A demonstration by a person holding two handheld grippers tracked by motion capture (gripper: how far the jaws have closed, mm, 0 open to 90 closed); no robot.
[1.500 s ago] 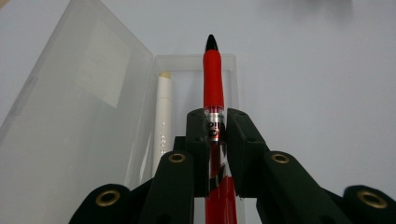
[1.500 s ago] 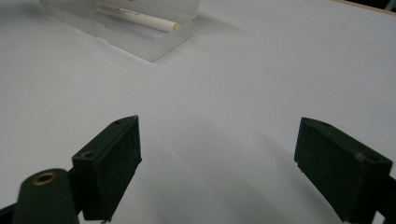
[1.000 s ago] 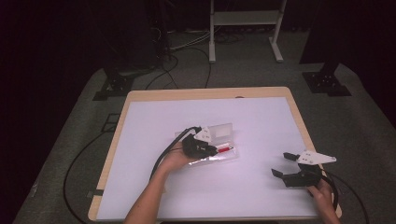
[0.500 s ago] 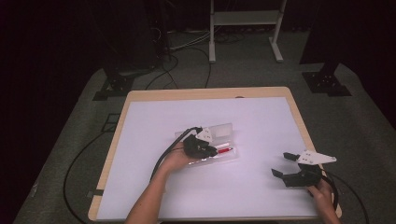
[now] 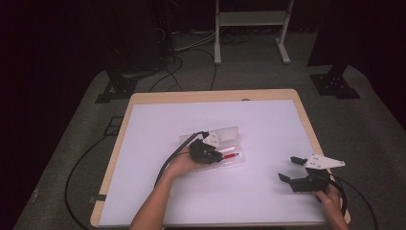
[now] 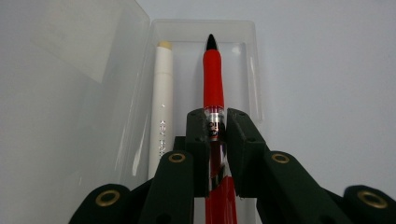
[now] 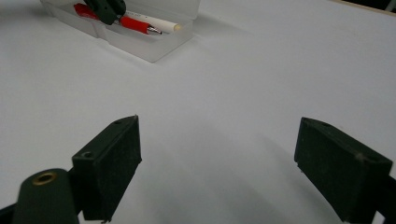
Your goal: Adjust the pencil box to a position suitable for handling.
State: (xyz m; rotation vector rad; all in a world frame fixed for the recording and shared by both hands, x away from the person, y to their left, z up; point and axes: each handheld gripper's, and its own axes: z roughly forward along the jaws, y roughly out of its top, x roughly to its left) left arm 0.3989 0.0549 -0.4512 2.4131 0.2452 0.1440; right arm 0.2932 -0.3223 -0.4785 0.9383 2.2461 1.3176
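A clear plastic pencil case (image 5: 235,162) lies open near the middle of the white table, its lid (image 5: 225,134) raised behind it. Inside the case (image 6: 250,70) lie a white pen (image 6: 163,98) and a red pen (image 6: 213,79). My left gripper (image 6: 214,122) is shut on the red pen's barrel, over the case's tray. From above, the left gripper (image 5: 216,154) sits at the case's left end with the red pen (image 5: 231,155) sticking out to the right. My right gripper (image 5: 290,168) rests open near the table's right front corner, nothing between its jaws. It (image 7: 217,154) looks toward the case (image 7: 154,44).
The white table top (image 5: 268,124) has a wooden rim (image 5: 210,96). Cables trail from both grippers off the front edge. Behind the table stand a white frame (image 5: 249,19) and dark stand bases on grey carpet.
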